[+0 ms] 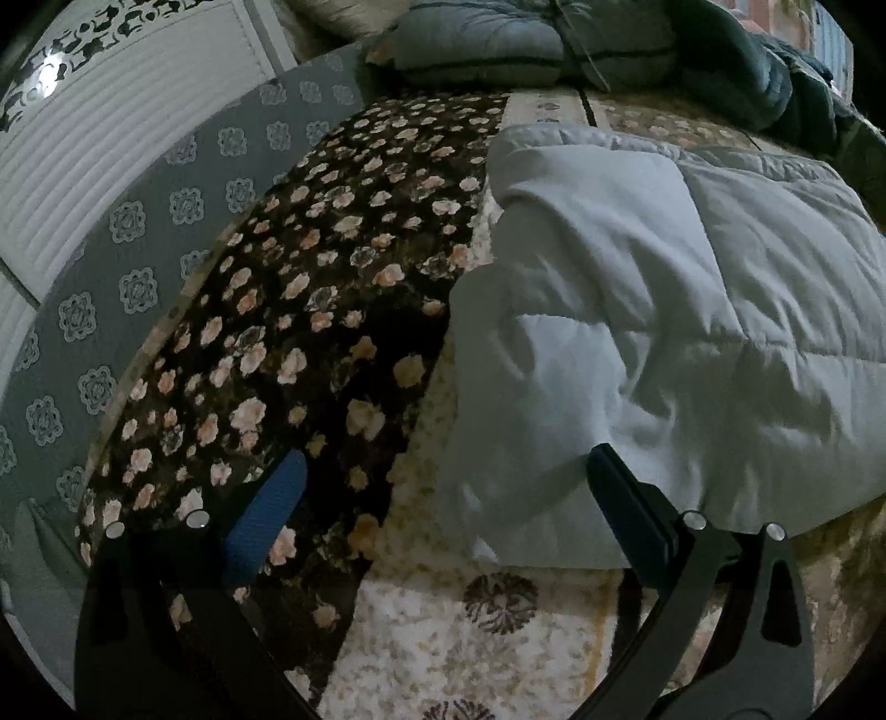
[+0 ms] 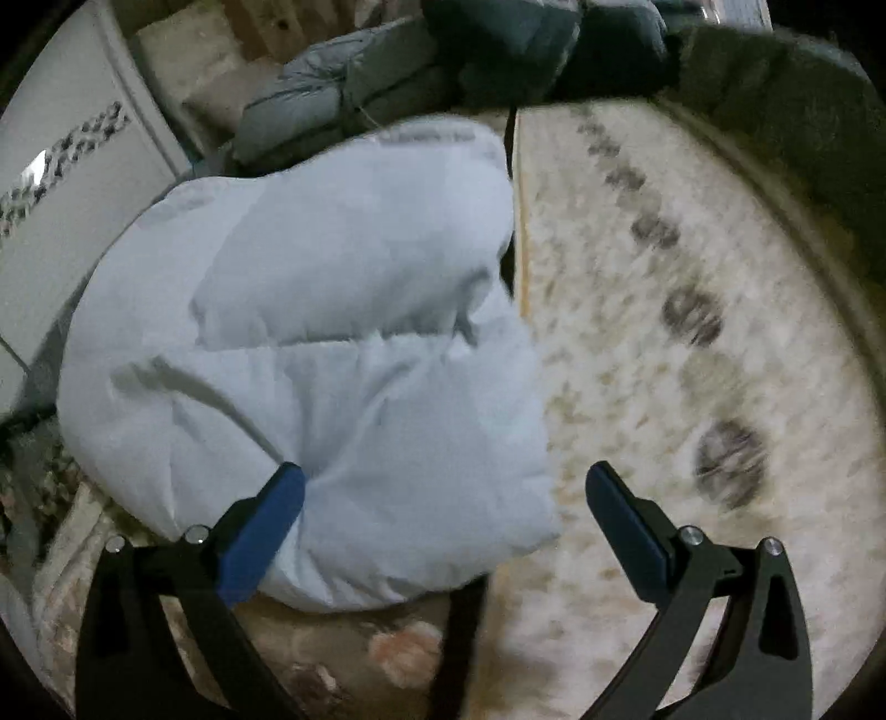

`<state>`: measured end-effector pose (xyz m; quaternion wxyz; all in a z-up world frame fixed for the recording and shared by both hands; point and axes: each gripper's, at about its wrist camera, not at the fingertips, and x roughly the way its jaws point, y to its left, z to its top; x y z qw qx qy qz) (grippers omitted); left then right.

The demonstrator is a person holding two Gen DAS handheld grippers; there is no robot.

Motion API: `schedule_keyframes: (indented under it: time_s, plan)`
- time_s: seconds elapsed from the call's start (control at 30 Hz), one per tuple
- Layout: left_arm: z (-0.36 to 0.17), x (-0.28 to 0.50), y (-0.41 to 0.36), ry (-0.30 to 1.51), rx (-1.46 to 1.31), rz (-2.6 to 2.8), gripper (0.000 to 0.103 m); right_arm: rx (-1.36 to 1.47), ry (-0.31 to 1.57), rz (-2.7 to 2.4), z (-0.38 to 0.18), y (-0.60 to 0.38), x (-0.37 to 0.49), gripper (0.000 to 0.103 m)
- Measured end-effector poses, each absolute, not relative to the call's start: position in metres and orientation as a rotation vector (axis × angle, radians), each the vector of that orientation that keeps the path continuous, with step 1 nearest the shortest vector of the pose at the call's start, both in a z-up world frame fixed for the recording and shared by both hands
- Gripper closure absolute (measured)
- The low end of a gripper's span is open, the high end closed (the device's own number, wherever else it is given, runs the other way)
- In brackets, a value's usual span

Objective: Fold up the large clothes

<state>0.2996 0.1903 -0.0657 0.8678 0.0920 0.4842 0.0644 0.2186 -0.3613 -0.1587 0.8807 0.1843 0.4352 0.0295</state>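
A white padded quilted garment point(image 1: 664, 310) lies folded on a patterned cream bed cover point(image 1: 498, 637), filling the right half of the left wrist view. My left gripper point(image 1: 443, 487) is open just in front of its near edge, the right finger point(image 1: 626, 498) against the white cloth and the blue pad point(image 1: 271, 509) over a dark flowered fabric point(image 1: 288, 310). In the right wrist view the same white garment point(image 2: 310, 354) bulges on the left. My right gripper point(image 2: 443, 509) is open around its lower right corner, the blue pad point(image 2: 266, 531) pressing the cloth.
Grey-blue padded bedding point(image 1: 498, 44) and dark clothes point(image 2: 554, 50) are piled at the far end. A grey patterned floor point(image 1: 138, 232) and white ribbed furniture point(image 1: 99, 144) lie to the left. The cream cover with dark flower marks point(image 2: 692, 315) stretches to the right.
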Motion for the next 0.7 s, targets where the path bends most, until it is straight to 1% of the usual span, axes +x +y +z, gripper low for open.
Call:
schedule_keyframes:
  time_s: [0.2,0.27,0.33,0.4,0.47,0.5,0.57,0.63,0.7]
  plan:
    - [-0.068,0.295,0.192,1.018,0.193,0.131,0.003,0.626,0.932,0.159,-0.192,-0.369,0.23,0.002]
    - [-0.069,0.295,0.192,1.018,0.193,0.123,0.003,0.603,0.917,0.173,-0.19,-0.36,0.23,0.002]
    - [-0.071,0.295,0.192,1.02,0.193,0.122,0.003,0.511,0.899,0.178,-0.181,-0.346,0.23,0.002]
    - [-0.073,0.296,0.191,1.022,0.189,0.12,0.003,0.414,0.913,0.157,-0.173,-0.329,0.235,0.007]
    - [-0.074,0.295,0.192,1.02,0.179,0.118,0.003,0.341,0.923,0.148,-0.166,-0.318,0.24,0.017]
    - [-0.074,0.296,0.193,1.019,0.174,0.116,0.003,0.315,0.929,0.144,-0.163,-0.315,0.241,0.02]
    - [-0.076,0.296,0.197,1.023,0.146,0.107,0.003,0.247,0.962,0.128,-0.157,-0.305,0.246,0.03]
    - [-0.079,0.295,0.202,1.031,0.107,0.096,0.003,0.188,0.988,0.111,-0.153,-0.294,0.251,0.035]
    - [-0.081,0.295,0.209,1.037,0.06,0.073,0.003,0.112,1.0,0.087,-0.148,-0.283,0.252,0.035]
